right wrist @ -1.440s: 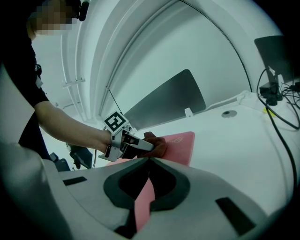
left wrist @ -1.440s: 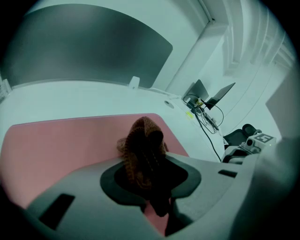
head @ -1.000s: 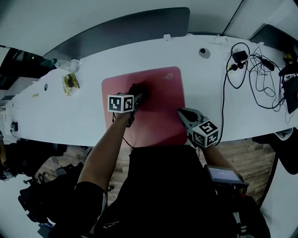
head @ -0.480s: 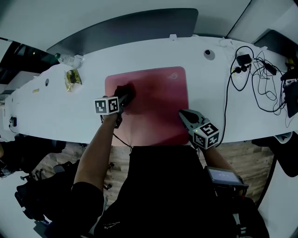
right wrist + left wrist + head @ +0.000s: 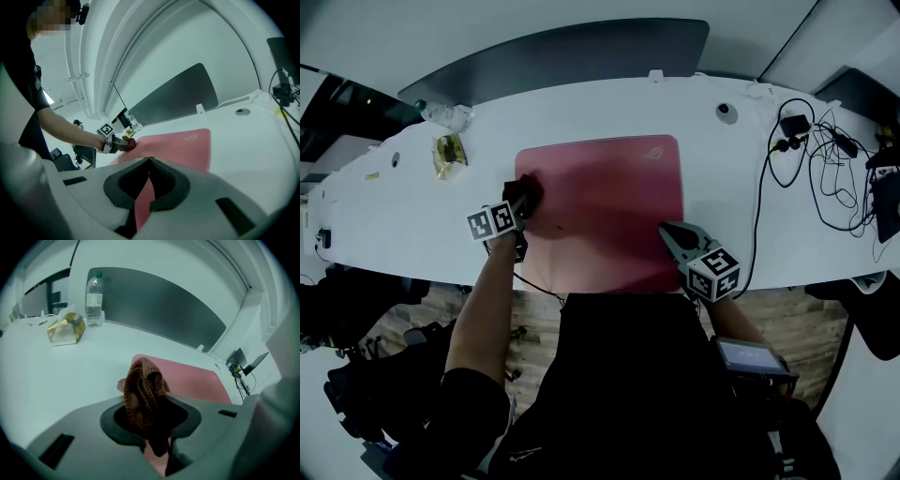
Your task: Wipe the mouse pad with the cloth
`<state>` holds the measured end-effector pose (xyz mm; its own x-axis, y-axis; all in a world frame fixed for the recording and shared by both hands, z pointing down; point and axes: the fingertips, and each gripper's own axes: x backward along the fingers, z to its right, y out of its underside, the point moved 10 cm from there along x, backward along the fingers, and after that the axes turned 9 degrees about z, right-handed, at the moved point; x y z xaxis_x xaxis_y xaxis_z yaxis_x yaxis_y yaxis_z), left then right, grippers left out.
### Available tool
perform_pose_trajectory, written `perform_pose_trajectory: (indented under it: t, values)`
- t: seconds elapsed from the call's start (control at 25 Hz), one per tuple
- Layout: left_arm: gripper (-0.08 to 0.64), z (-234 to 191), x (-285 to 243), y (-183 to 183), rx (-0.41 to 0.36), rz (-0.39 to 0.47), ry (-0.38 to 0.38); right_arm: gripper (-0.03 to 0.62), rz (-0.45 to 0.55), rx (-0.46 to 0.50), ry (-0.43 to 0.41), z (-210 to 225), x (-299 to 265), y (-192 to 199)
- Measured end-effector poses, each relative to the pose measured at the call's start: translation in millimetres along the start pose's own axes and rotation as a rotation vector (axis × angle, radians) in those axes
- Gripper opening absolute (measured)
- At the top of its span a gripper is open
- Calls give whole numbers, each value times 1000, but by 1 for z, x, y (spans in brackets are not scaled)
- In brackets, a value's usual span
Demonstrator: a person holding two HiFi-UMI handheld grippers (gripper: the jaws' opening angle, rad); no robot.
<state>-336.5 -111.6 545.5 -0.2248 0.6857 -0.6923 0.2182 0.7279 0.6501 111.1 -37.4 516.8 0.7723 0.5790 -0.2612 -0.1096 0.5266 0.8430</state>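
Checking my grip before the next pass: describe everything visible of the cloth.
The cloth is brown and knitted-looking, bunched into a loose wad. The left gripper clamps its lower part between its fingers; the rest sticks out beyond them. It sits at the pink mouse pad's left edge, near the far corner.

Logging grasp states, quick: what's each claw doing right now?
Left claw: closed on the brown cloth.
Right claw: closed, apparently empty, tips over the mouse pad.
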Motion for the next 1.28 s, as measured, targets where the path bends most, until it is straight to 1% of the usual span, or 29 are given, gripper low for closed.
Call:
perform_pose_trajectory:
  t: [0.16,0.28,0.36,0.44,0.6,0.72,0.84,0.92,1.0,1.28]
  values:
    - [112,-21,13,2,55,41,-85,26,-3,2,-7,-4,-3,-1]
    - [112,-28,19,2,70,63,-134,26,-4,5,-11,-6,-5,-1]
    - [112,-29,21,2,71,72,-141,26,-2,5,-12,-7,-6,-1]
    - [110,-25,22,2,59,78,-130,26,1,4,-12,-7,-5,-1]
    - [110,0,14,-3,14,73,-65,26,5,2,-7,-5,-2,-1]
    - [110,30,5,-8,-16,72,10,26,12,-2,-4,-3,0,-1]
    - [110,68,-7,-12,-52,47,93,26,16,-6,1,0,3,0]
    - [110,91,-21,-9,-56,31,167,26,19,-8,5,2,4,0]
    - [110,113,-34,-8,-53,18,224,26,23,-9,12,5,6,-1]
    - [110,186,-75,-9,-80,-22,351,26,38,-26,41,13,12,0]
